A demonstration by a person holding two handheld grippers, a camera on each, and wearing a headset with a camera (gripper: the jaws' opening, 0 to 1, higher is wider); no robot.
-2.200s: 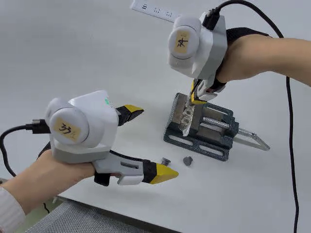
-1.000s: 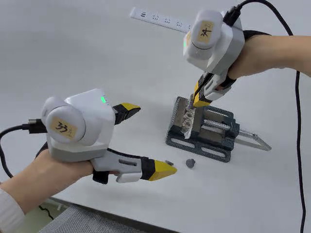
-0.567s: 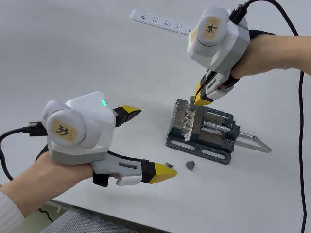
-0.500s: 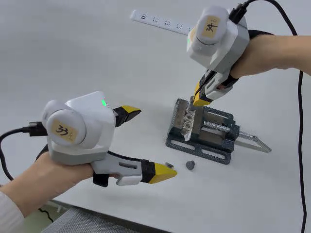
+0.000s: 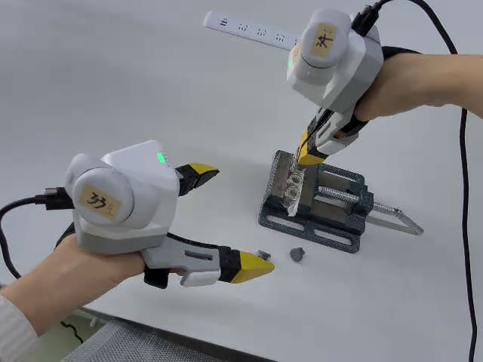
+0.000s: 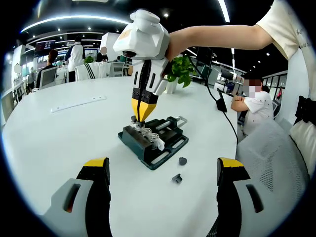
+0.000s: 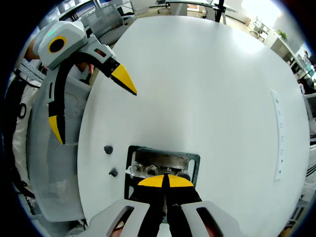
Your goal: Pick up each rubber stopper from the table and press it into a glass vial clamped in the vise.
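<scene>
The right gripper [image 5: 306, 156], jaws pressed together, points straight down with its tips just over one end of the row of glass vials [image 5: 293, 185] in the vise [image 5: 332, 219]; I cannot tell whether it pinches a stopper. The left gripper [image 5: 241, 217], spread wide, is nearer the loose ones. The first stopper [image 5: 263, 254] lies just off its lower jaw tip, and the second stopper [image 5: 297, 254] lies beyond it toward the vise.

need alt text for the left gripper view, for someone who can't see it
The right gripper, jaws closed, points down at the glass vials clamped in a dark vise on a white table. Two loose rubber stoppers lie beside the vise, ahead of the left gripper, whose jaws are wide open.
</scene>
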